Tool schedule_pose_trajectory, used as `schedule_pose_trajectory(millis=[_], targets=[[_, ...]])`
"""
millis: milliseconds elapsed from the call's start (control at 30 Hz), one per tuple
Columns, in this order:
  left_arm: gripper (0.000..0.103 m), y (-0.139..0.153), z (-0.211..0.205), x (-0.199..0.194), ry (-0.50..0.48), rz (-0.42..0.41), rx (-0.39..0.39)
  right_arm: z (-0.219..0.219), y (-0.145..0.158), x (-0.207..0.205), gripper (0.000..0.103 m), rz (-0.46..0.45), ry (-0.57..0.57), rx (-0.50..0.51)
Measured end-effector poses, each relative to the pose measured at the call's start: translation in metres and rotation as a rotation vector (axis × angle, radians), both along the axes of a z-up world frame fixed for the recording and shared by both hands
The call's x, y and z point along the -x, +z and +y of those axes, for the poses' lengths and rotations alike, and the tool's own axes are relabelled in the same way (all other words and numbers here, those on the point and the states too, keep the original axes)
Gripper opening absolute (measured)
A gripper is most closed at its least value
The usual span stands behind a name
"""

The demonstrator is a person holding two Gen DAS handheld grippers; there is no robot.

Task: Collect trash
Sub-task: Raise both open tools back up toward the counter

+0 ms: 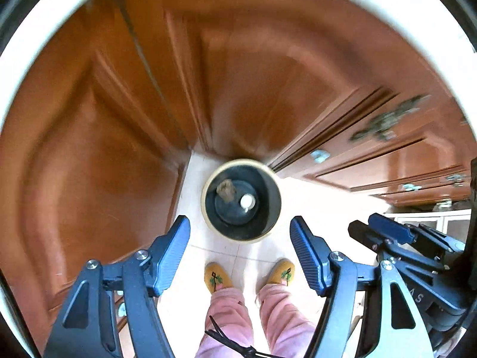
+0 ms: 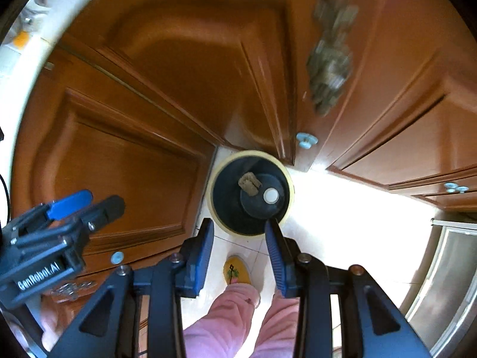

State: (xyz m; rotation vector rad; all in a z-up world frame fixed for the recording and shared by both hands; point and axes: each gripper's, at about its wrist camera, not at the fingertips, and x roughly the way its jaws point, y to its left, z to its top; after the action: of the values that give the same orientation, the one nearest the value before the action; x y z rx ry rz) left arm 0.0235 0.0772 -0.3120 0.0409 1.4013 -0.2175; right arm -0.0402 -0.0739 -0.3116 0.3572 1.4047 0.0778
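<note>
Left wrist view looks straight down at a round trash bin [image 1: 241,201] standing on the pale tiled floor [image 1: 313,197], close against the corner of brown wooden cabinet doors [image 1: 89,149]. The bin has a cream rim and a dark inside, and at its bottom lie two pieces of trash: a brownish crumpled lump [image 1: 225,191] and a small white round object [image 1: 246,201] just beside it. The left gripper [image 1: 240,256] hangs above the bin with its blue-padded fingers spread wide and nothing between them. The right gripper [image 1: 384,232] shows at the right edge of this view, off to the side of the bin. Below, the person's yellow slippers [image 1: 215,277] and pink trousers [image 1: 229,319] stand on the floor near the bin.

Right wrist view shows the same bin [image 2: 252,192] from above, with the brown lump [image 2: 249,183] and the white object [image 2: 271,195] inside. The right gripper [image 2: 240,253] is released, its fingers apart and empty, their tips over the near rim. The left gripper [image 2: 86,205] appears at the left, also holding nothing. A small pale blue knob [image 2: 306,140] sits on a cabinet door near the bin.
</note>
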Motion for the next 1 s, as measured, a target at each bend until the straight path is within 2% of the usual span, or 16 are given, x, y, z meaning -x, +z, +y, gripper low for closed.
schedule_pose_trajectory(millis=[233, 367, 533, 800, 1000], targets=[[0.068, 0.125, -0.027, 0.004, -0.114, -0.191, -0.001, -0.025, 0.104, 0.018, 0.036, -0.128, -0.038, 0.018], [0.068, 0.191, -0.040, -0.002, -0.149, -0.286, 0.039, -0.039, 0.156, 0.026, 0.036, -0.223, -0.077, 0.047], [0.075, 0.255, -0.053, -0.005, -0.187, -0.408, 0.073, -0.055, 0.220, 0.031, 0.037, -0.321, -0.141, 0.083], [0.082, 0.322, -0.079, -0.003, -0.265, -0.539, 0.140, -0.073, 0.290, 0.034, 0.042, -0.454, -0.206, 0.125], [0.088, 0.359, -0.098, -0.009, -0.289, -0.642, 0.131, -0.078, 0.319, 0.031, 0.043, -0.528, -0.239, 0.150]])
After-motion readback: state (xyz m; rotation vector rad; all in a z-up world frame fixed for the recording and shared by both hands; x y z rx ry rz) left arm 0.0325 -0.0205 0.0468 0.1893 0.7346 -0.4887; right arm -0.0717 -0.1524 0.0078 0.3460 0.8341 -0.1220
